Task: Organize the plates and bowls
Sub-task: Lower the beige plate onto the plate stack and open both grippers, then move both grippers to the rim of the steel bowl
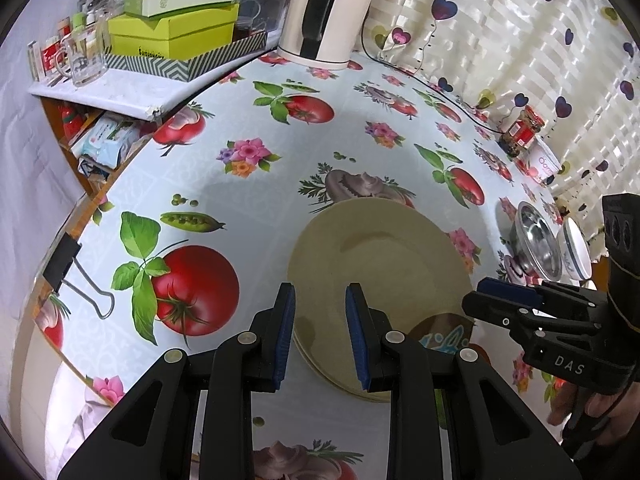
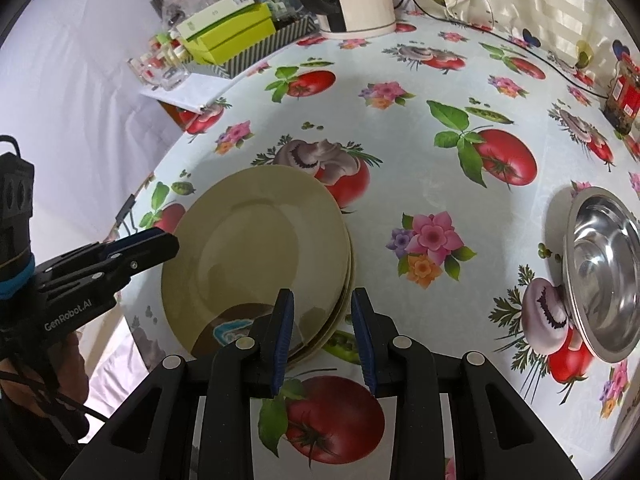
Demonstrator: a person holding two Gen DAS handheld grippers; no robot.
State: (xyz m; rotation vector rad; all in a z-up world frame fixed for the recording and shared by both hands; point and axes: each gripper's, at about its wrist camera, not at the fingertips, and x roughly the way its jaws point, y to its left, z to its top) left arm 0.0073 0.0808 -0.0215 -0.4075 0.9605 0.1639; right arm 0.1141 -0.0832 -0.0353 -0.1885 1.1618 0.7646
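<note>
Both units are built of black plastic. On the left gripper (image 1: 320,332), blue pads and round silver pivot screws are noted; "GenRobot.AI" is printed on its side. The right gripper (image 2: 322,340) is matched, marked "DAS" on its housing.

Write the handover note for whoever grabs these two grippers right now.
Left gripper: open, empty, over the near rim of the cream plate stack.
Right gripper: open, empty, at the stack's near right edge.
Steel bowl sits apart on the tablecloth, right of the stack; a white bowl stands beside it.
Done: plates look stacked.
Left: the bowls are not yet nested or set with the plates.
</note>
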